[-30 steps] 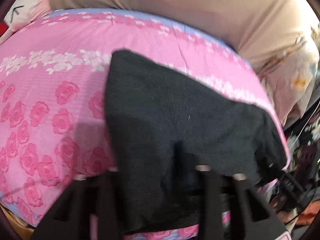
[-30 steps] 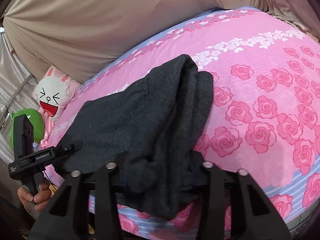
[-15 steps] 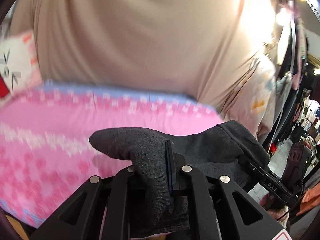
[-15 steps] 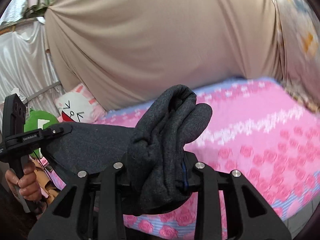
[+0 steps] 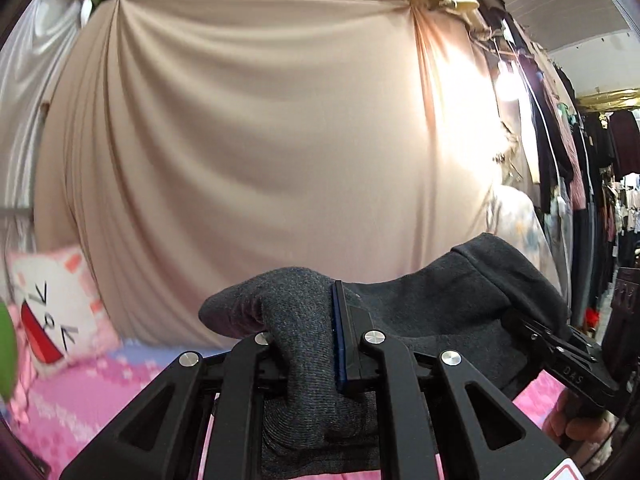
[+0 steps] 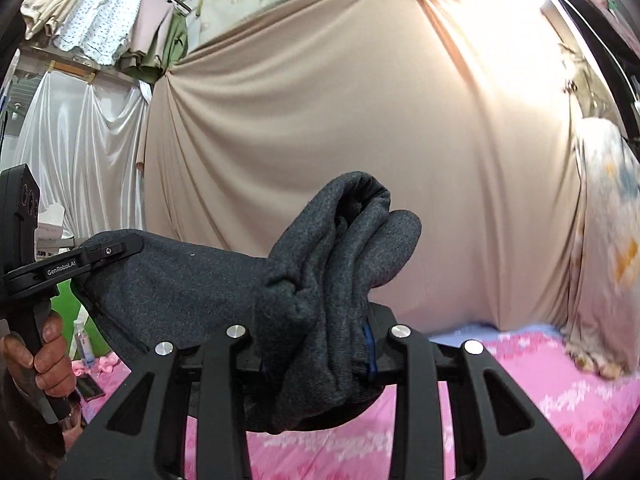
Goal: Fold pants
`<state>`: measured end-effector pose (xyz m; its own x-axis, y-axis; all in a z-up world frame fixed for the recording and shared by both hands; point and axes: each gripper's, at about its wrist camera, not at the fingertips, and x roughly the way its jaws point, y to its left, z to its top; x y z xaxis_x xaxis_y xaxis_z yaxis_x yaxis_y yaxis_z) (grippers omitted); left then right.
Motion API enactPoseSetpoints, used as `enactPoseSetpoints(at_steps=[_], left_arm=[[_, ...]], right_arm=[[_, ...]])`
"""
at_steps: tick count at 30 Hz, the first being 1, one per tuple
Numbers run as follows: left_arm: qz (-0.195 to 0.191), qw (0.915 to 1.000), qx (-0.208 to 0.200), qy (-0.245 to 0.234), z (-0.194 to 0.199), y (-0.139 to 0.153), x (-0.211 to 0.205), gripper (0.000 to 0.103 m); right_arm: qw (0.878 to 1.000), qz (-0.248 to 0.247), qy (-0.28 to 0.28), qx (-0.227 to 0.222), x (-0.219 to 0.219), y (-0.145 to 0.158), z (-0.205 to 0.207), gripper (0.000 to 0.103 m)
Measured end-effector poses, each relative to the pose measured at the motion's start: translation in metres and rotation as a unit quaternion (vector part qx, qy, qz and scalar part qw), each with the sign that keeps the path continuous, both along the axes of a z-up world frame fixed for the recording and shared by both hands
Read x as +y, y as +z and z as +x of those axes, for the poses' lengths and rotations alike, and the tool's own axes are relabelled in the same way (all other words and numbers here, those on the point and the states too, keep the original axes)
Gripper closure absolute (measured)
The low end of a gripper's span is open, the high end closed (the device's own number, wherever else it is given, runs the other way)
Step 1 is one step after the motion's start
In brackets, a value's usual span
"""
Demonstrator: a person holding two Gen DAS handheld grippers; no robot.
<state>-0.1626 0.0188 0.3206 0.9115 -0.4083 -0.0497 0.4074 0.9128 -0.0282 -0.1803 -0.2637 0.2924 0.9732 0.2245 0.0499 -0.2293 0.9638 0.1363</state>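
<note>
Jaws: left gripper [image 5: 310, 354] and right gripper [image 6: 316, 354] each pinching pants [image 6: 200, 280], lifted off bed [image 6: 540, 380]; folds seemingly unfinished.

Clothing shop interior with a makeshift bed corner: garments hang on a rail [image 5: 592, 160] and overhead [image 6: 104, 20]; a beige draped cloth backdrop [image 5: 260, 160] rises behind a bed with a pink rose-print sheet [image 6: 540, 392] and cartoon cushion [image 5: 52, 312].

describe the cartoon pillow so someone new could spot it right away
Start at the big beige curtain and drop to its lower left corner, where the pink bedspread begins. The cartoon pillow leans there: white, pink-edged, with a squinting face and red open mouth.
</note>
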Motion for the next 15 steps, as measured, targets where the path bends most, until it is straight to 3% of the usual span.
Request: enactPoseSetpoints(at_steps=[5, 9, 12, 15], left_arm=[[0.001, 0.9993, -0.036, 0.013, 0.023, 0.016, -0.007, 0.092], [0.013, 0.9980, -0.055, 0.028, 0.056, 0.019, -0.013, 0.091], [0.024, 0.9982, -0.032, 0.046, 0.105, 0.007, -0.023, 0.089], [0.034, 0.9973, 0.048, 0.044, 0.190, -0.039, -0.036, 0.085]], right_arm=[[0.999, 0.000, -0.003, -0.037, -0.002, 0.016, 0.028, 0.072], [1.000, 0.003, -0.007, -0.028, -0.009, 0.020, 0.072, 0.071], [1.000, 0.017, -0.015, 0.011, -0.019, 0.002, 0.125, 0.070], [0.996, 0.032, -0.025, 0.076, -0.031, -0.045, 0.188, 0.070]])
